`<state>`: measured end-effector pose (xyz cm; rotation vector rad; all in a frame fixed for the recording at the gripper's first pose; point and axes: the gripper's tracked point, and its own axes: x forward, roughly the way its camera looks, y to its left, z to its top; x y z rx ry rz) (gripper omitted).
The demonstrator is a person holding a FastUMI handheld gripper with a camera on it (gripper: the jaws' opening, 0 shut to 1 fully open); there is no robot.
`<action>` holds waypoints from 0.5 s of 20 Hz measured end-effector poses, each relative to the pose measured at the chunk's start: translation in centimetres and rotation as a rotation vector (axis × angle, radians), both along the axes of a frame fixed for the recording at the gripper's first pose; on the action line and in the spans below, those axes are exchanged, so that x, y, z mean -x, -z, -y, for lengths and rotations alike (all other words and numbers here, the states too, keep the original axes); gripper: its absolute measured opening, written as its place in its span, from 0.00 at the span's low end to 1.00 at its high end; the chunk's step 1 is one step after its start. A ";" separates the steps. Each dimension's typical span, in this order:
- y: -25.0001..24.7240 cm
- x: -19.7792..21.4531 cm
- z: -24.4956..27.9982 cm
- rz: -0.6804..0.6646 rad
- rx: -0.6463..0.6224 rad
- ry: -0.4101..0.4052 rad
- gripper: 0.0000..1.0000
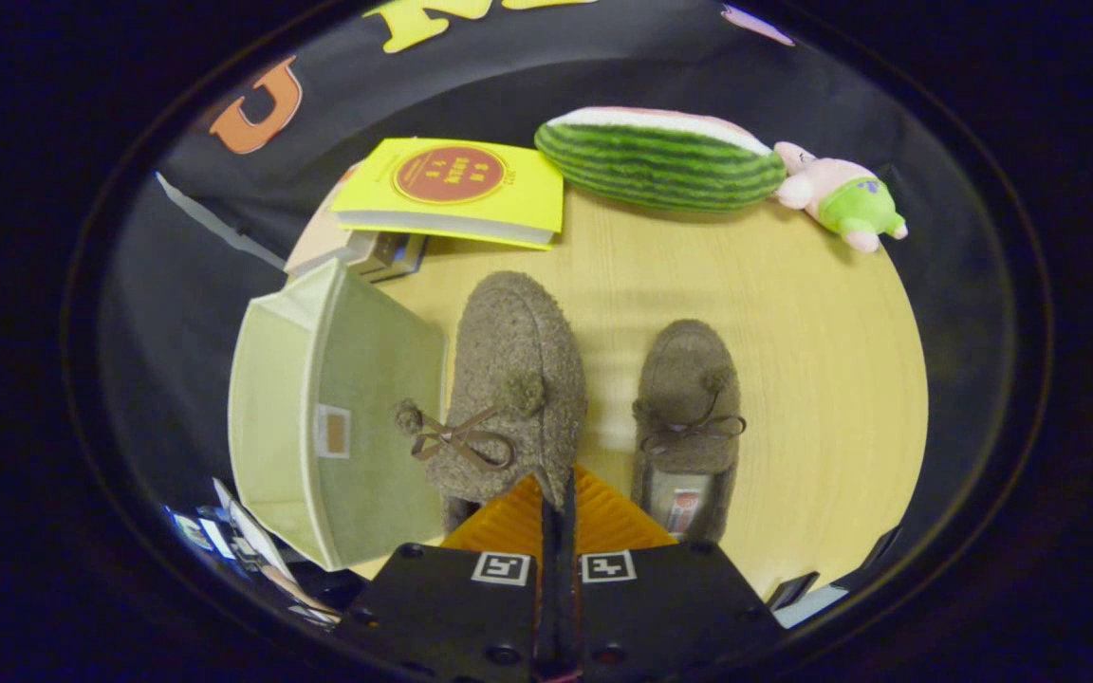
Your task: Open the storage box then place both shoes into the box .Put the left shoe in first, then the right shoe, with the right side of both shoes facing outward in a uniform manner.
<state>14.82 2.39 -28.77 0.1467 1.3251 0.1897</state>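
Gripper view: claw (556, 493) pinches 1 of 2 shoes (513, 379); 1 box (338, 417).

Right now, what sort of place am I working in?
Likely a staged recording booth: a wooden tabletop against black cloth, with a watermelon plush and books as props. The gripper pinches the left shoe.
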 end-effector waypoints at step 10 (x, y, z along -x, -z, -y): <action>-8.1 0.4 -8.6 0.086 -0.069 0.026 0.06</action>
